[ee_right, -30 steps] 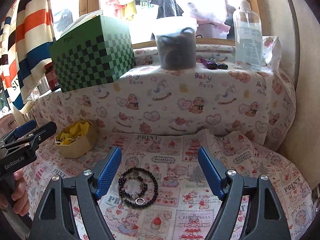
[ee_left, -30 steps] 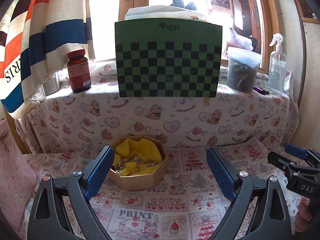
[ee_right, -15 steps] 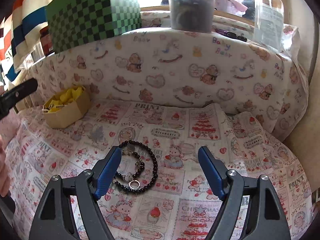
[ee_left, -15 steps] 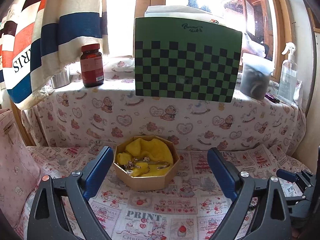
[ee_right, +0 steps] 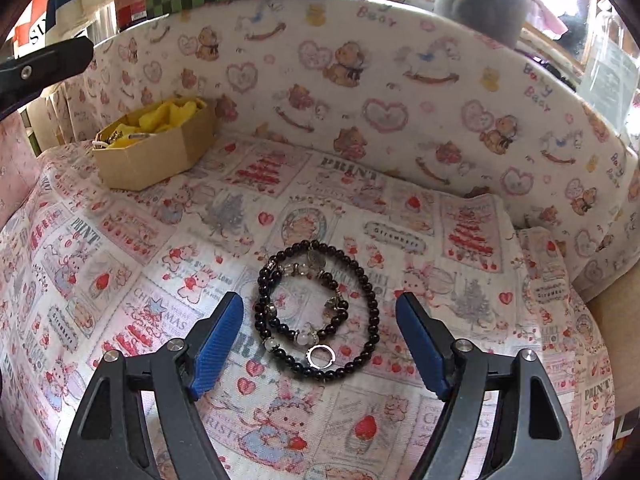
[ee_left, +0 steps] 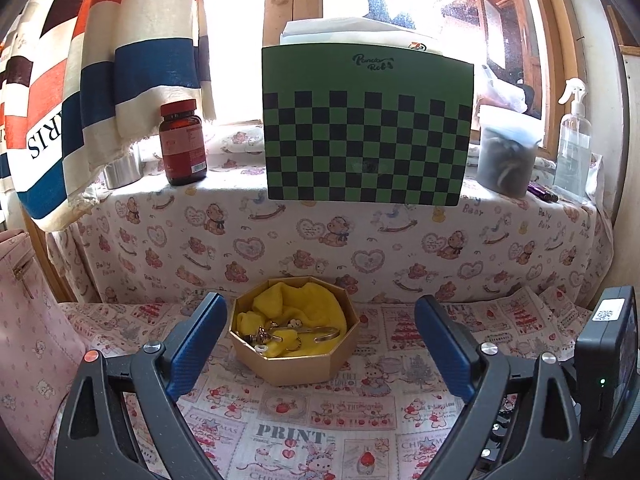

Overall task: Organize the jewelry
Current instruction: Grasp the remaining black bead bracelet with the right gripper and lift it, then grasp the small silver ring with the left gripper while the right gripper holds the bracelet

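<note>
The black bead bracelet (ee_right: 318, 312), two loops coiled together with clear and silver beads and a small metal ring at the near edge, lies flat on the printed cloth of the bench (ee_right: 120, 248). It sits between the blue pads of the right gripper (ee_right: 320, 340), which points steeply down at it; the jaws have just been closing a little but are spread apart, neither pad touching the beads. Well off to the left, near the cloth-draped ledge, stands the octagonal cardboard box (ee_left: 294, 344), lined with yellow cloth (ee_left: 308, 310) and holding a few metal pieces. The left gripper (ee_left: 318, 344) hangs spread wide in front of that box, pinching nothing. On the ledge behind stand a green checkered box (ee_left: 366, 128) and a red-capped brown jar (ee_left: 183, 142).
</note>
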Motion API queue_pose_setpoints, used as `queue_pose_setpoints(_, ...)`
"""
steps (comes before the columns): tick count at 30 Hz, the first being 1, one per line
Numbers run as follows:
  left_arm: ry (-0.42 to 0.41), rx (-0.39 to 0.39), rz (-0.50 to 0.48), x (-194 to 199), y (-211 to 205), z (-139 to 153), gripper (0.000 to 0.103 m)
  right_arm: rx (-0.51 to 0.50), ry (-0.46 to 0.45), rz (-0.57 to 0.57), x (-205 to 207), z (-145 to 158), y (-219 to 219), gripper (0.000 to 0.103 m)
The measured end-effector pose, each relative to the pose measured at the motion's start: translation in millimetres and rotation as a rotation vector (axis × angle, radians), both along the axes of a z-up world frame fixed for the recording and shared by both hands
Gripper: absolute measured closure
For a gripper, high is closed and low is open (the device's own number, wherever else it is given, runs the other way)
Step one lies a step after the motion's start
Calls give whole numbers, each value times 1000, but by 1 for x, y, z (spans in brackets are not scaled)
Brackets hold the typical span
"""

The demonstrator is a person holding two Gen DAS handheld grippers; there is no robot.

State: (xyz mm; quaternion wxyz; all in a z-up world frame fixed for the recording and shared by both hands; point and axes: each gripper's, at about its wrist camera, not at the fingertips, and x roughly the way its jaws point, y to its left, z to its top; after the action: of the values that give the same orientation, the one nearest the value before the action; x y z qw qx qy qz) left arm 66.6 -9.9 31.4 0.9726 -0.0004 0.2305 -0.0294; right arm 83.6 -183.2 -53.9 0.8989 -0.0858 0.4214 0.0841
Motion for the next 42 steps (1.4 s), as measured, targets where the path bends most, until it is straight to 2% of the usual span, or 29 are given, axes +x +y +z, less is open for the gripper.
queue_pose_setpoints(1, 0, 2, 0, 0, 0, 0, 9, 36, 8, 4, 3, -1, -2, 40)
queue_pose_setpoints(3, 3, 3, 0, 1, 0, -1, 9, 80, 21, -1, 6, -3, -7, 47)
queue_pose_setpoints(5, 7, 6, 1, 2, 0, -2, 9, 91, 15, 4, 6, -2, -8, 69)
queue_pose_setpoints(7, 9, 9, 1, 3, 0, -3, 9, 107, 10, 21, 5, -1, -8, 87)
queue_pose_setpoints(8, 10, 10, 1, 3, 0, -3, 9, 107, 7, 23, 4, 0, -7, 91)
queue_pose_setpoints(11, 8, 11, 0, 3, -1, -3, 9, 63, -10, -39, 1, 3, -10, 91)
queue_pose_setpoints(16, 4, 17, -12, 1, -4, -4, 9, 152, -84, -136, -5, 20, -42, 91)
queue_pose_setpoints(21, 12, 31, -52, -3, -15, -7, 9, 317, -205, -171, -25, 59, -80, 91)
queue_pose_setpoints(26, 58, 37, -158, -8, -40, -13, 10, 343, -313, -247, -45, 89, -104, 91)
queue_pose_setpoints(29, 126, 37, -220, -11, -59, -18, 21, 357, -332, -296, -52, 97, -119, 91)
queue_pose_setpoints(33, 317, -67, -324, -5, -91, -30, 38, 288, -323, -338, -48, 98, -121, 91)
queue_pose_setpoints(35, 373, -50, -355, -6, -111, -36, 43, 293, -308, -337, -47, 94, -123, 91)
queue_pose_setpoints(38, 410, 40, -362, -8, -135, -46, 53, 304, -293, -345, -47, 91, -126, 91)
queue_pose_setpoints(42, 486, 18, -360, 0, -145, -52, 59, 294, -287, -366, -45, 88, -128, 91)
